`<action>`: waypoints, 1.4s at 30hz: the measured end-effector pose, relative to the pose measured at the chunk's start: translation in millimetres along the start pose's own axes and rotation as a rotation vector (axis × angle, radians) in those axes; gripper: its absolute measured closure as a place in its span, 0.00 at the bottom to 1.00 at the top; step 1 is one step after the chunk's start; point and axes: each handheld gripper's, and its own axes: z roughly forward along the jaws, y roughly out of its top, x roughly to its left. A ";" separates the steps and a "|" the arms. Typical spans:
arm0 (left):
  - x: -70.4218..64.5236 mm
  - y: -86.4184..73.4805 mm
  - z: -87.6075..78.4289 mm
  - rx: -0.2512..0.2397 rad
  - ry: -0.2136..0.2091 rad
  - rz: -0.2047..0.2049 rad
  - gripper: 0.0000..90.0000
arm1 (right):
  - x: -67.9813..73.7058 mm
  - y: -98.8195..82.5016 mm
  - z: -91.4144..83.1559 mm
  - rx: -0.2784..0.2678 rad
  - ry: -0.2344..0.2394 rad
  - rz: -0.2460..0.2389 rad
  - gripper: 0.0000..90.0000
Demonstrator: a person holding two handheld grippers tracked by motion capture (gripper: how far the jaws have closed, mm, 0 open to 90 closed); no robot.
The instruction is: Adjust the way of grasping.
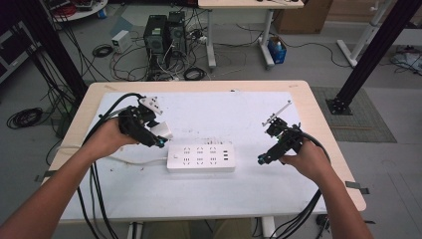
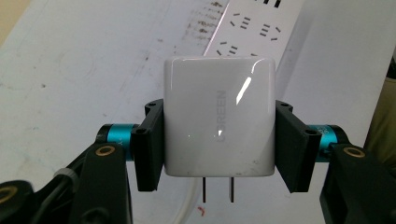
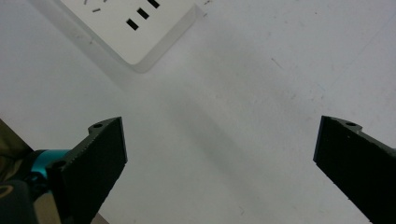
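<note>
A white power strip (image 1: 201,158) lies in the middle of the white mat, its cable running off to the left. My left gripper (image 1: 158,139) hovers just left of the strip, shut on a white UGREEN charger (image 2: 218,116) whose two metal prongs (image 2: 217,190) stick out below it. Beyond the charger lies the strip (image 2: 261,23). My right gripper (image 1: 263,159) is held to the right of the strip, open, with nothing between its jaws. A corner of the power strip (image 3: 135,32) lies ahead of those jaws, at the upper left.
The white mat (image 1: 249,119) covers most of a light wooden table (image 1: 318,124). Black cables trail from both grippers over the near edge. On the floor beyond stand computer towers (image 1: 164,35), loose cables and another table's legs.
</note>
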 end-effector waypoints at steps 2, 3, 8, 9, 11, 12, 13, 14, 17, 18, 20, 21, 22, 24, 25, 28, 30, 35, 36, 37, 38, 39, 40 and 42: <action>-4.3 4.0 2.5 -0.012 -0.011 0.013 0.47 | 1.9 1.1 0.6 -0.034 0.034 0.026 0.02; -6.5 6.0 4.1 -0.014 -0.015 0.024 0.47 | 2.5 1.3 0.0 -0.048 0.051 0.044 0.02; -18.5 16.9 14.5 -0.012 -0.029 0.068 0.47 | 5.8 1.6 -0.6 -0.126 0.148 0.110 0.02; -21.4 18.8 17.2 -0.018 -0.036 0.071 0.47 | 6.5 1.2 -0.3 -0.137 0.169 0.124 0.02; -26.4 22.4 21.9 -0.021 -0.043 0.090 0.47 | 6.6 0.4 0.6 -0.165 0.213 0.147 0.02; -28.6 24.1 23.9 -0.021 -0.049 0.096 0.47 | 6.9 0.0 0.8 -0.177 0.233 0.170 0.02; -28.6 24.1 23.9 -0.021 -0.049 0.096 0.47 | 6.9 0.0 0.8 -0.177 0.233 0.170 0.02; -32.9 27.3 28.0 -0.021 -0.055 0.112 0.47 | 6.8 -0.3 1.1 -0.187 0.252 0.183 0.02; -38.4 31.6 33.8 -0.024 -0.065 0.126 0.47 | 7.7 -0.8 2.4 -0.217 0.315 0.219 0.02; -39.9 32.8 35.3 -0.023 -0.065 0.134 0.47 | 8.1 -0.9 2.5 -0.221 0.331 0.228 0.02; -42.7 35.3 38.3 -0.028 -0.074 0.146 0.47 | 8.1 -0.9 3.1 -0.233 0.357 0.244 0.02; -44.0 36.7 39.7 -0.032 -0.084 0.150 0.47 | 7.8 -1.0 3.4 -0.236 0.371 0.252 0.02; -45.2 38.1 40.7 -0.030 -0.089 0.158 0.47 | 7.5 -1.1 3.5 -0.238 0.383 0.264 0.02; -47.3 40.7 42.8 -0.028 -0.096 0.170 0.47 | 6.5 -1.4 3.9 -0.245 0.417 0.291 0.02; -48.4 41.9 43.7 -0.037 -0.100 0.174 0.47 | 5.7 -1.7 4.2 -0.248 0.435 0.305 0.02; -49.8 45.6 45.4 -0.052 -0.115 0.190 0.47 | 5.1 -1.6 4.8 -0.248 0.465 0.336 0.02; -50.6 48.0 46.7 -0.061 -0.120 0.199 0.47 | 4.7 -1.6 6.6 -0.251 0.501 0.359 0.02; -53.8 54.3 50.4 -0.070 -0.137 0.230 0.47 | 5.3 -0.7 8.9 -0.244 0.553 0.408 0.02; -54.1 55.5 50.9 -0.068 -0.136 0.236 0.47 | 5.3 -0.5 9.3 -0.241 0.553 0.412 0.03; -54.7 56.4 51.7 -0.070 -0.139 0.236 0.47 | 5.4 -0.3 9.5 -0.234 0.552 0.417 0.03; -55.0 57.3 52.3 -0.073 -0.141 0.239 0.47 | 5.0 -0.5 9.6 -0.229 0.548 0.422 0.03; -55.4 58.1 52.9 -0.074 -0.139 0.236 0.47 | 4.6 -0.6 10.0 -0.233 0.552 0.434 0.03; -55.4 58.8 53.3 -0.074 -0.139 0.238 0.47 | 4.2 -0.7 9.8 -0.231 0.562 0.447 0.03; -55.2 60.3 54.3 -0.077 -0.135 0.240 0.47 | 3.7 -1.1 9.7 -0.235 0.588 0.473 0.04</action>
